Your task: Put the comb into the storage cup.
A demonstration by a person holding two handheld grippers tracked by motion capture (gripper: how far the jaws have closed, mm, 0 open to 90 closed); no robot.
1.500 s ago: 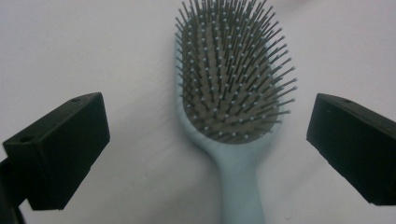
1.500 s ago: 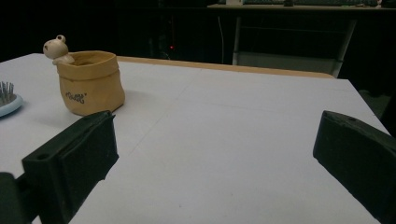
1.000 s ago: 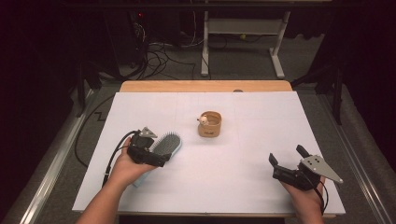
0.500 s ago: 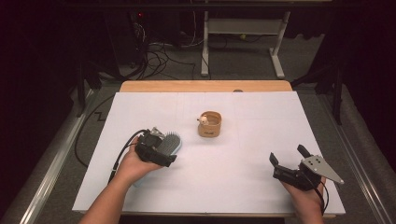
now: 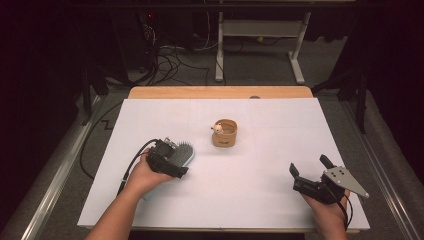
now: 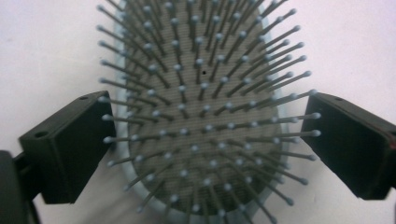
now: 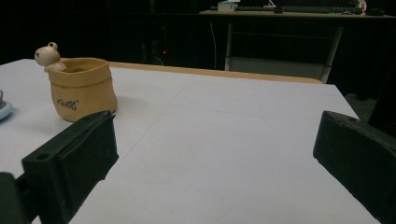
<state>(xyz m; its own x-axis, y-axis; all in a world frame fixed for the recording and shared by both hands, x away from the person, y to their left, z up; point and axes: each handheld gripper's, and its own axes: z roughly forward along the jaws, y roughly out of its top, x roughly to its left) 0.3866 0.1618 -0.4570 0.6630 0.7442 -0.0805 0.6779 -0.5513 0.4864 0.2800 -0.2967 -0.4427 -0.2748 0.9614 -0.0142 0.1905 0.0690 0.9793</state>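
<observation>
Left gripper (image 5: 176,159) jaws wide, just closing, astride bristle-up hairbrush (image 6: 201,116) near table's (image 5: 280,150) left edge, ungripped; right gripper (image 5: 308,172) agape, empty.

A small tan pot (image 5: 225,134) with a little pale animal figure (image 5: 217,128) on its rim stands upright mid-surface on the white surface (image 5: 280,125), whose wooden far edge (image 5: 220,92) borders a dark floor with cables (image 5: 165,60) and a white desk frame (image 5: 260,30).

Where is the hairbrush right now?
In the high view the hairbrush lies bristles-up on the white table's left half, left of the tan pouch, its head between the left tongs.
</observation>
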